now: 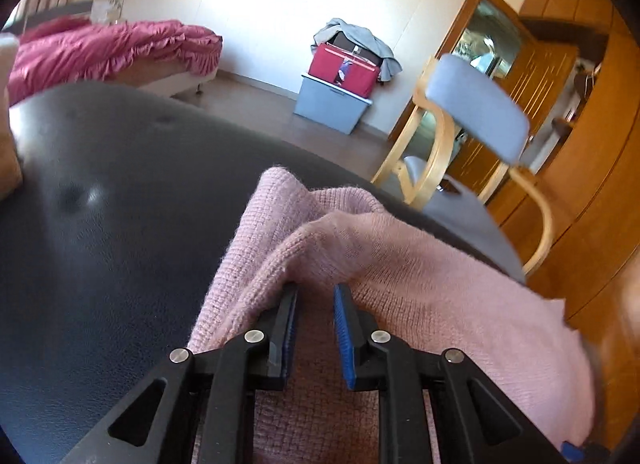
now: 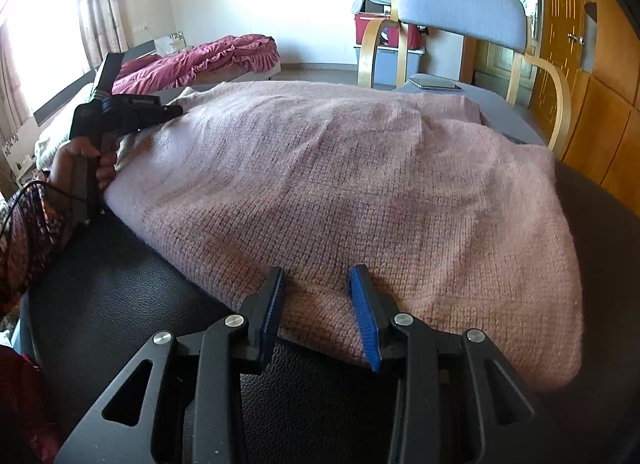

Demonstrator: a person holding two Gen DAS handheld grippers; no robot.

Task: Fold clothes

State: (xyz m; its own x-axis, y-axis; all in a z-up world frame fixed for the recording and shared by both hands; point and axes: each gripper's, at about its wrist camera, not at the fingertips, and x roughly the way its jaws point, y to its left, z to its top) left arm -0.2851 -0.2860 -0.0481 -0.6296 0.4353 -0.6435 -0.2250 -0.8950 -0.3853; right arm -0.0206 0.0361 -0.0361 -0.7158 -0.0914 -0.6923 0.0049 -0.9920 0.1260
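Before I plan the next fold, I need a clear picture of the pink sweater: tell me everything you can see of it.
The pink sweater is a fuzzy, loosely knitted garment, dusty pink, lying spread and rumpled on the black padded surface. Its far edge reaches a grey pad by the chair. The right hand-held gripper, open, straddles its near edge. The left hand-held gripper, also open, is pushed into a raised fold at the other end. No sleeves or collar can be told apart.

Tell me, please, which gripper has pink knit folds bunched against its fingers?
The left gripper: pink knitted sweater folds bunch around it; the right gripper meets only the flat hem.
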